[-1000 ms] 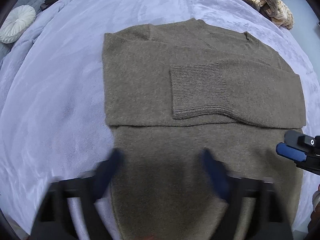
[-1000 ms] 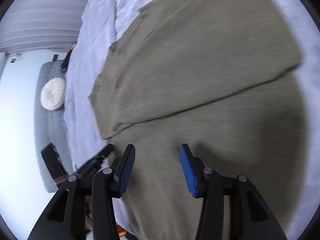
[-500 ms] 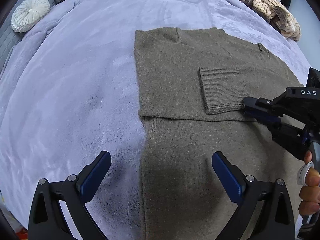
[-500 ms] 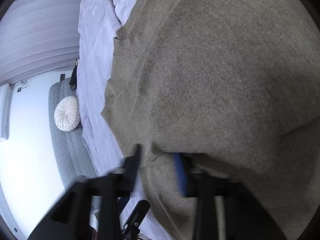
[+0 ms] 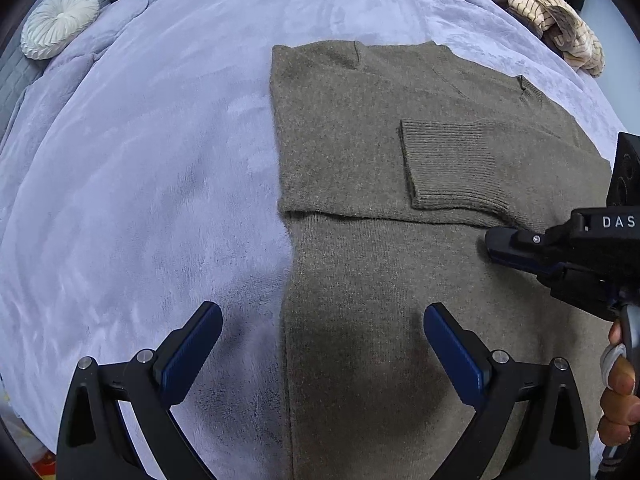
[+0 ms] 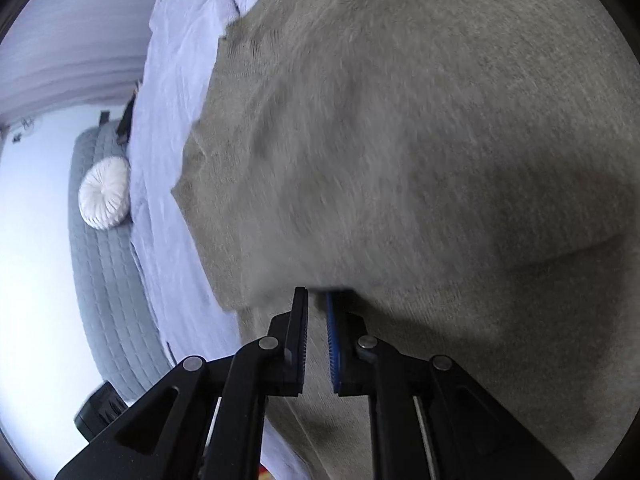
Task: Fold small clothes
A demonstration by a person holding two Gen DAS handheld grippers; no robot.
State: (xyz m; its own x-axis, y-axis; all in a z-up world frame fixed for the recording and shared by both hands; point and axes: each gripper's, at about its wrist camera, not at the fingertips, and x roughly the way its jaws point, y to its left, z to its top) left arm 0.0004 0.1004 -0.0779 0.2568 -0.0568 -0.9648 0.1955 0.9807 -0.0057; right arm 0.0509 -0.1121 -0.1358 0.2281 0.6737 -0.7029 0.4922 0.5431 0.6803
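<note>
An olive-brown knit sweater [image 5: 360,152] lies flat on a lavender bed blanket [image 5: 160,160], both sleeves folded across its chest, one ribbed cuff [image 5: 448,164] on top. My left gripper [image 5: 320,344] is open and empty, hovering over the sweater's left body edge. My right gripper [image 5: 490,240] comes in from the right at the lower edge of the folded sleeve. In the right wrist view the right gripper [image 6: 318,300] has its jaws nearly closed on the edge of the sleeve fold [image 6: 280,292], with the sweater [image 6: 400,140] filling the view.
A round white cushion [image 5: 60,22] rests on a grey quilted bench [image 5: 16,76] at the far left. A pile of striped and dark clothes [image 5: 560,28] lies at the far right of the bed. A hand [image 5: 618,392] holds the right gripper's handle.
My right gripper moved in to the sleeve's lower edge and closed its jaws from wide open. My left gripper drew back and left, staying open.
</note>
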